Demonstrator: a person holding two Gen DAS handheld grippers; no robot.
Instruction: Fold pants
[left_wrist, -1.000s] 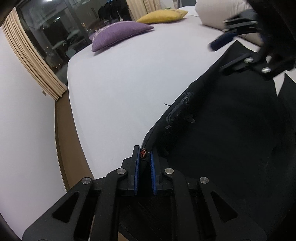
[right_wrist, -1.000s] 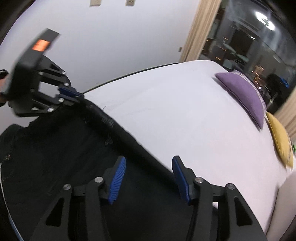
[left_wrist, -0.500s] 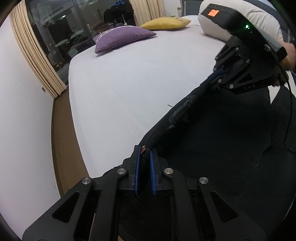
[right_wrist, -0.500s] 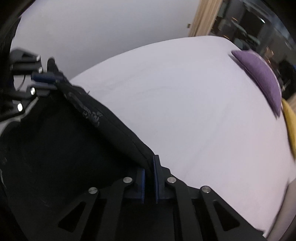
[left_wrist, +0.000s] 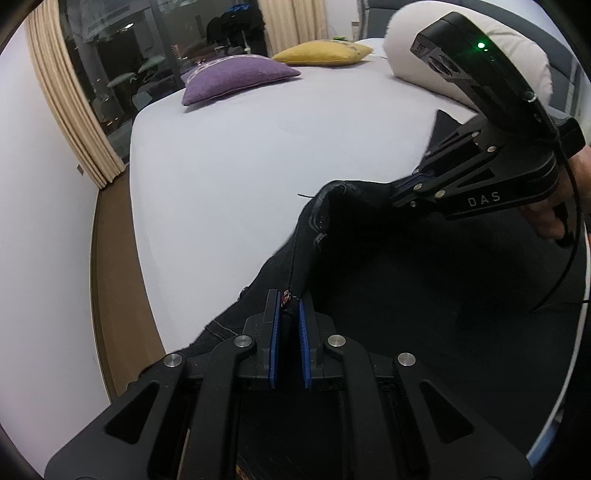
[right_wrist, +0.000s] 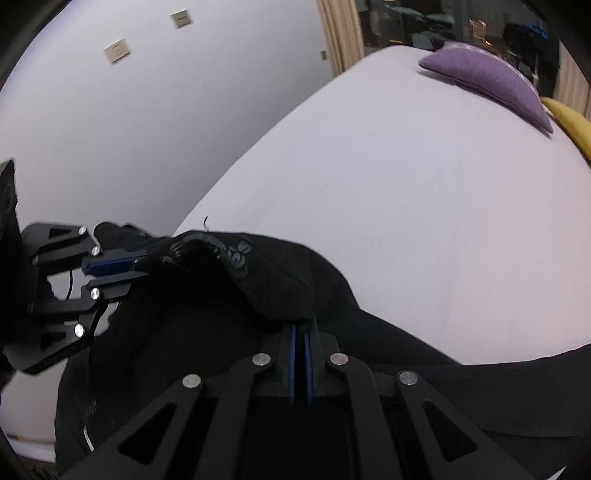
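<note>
2 grippers hold the black pants by one edge, lifted off the bed: left gripper and right gripper, jaws clamped on fabric. The first fold looks underway; next, carry the edge across. Bare sheet lies open toward the purple cushion.

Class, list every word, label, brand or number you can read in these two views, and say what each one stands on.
"DAS": white letters on the side of the right gripper.
Pale print on the black pants: creased, unreadable.
Two wall plates: too small to read.
Nothing else is legible.
</note>
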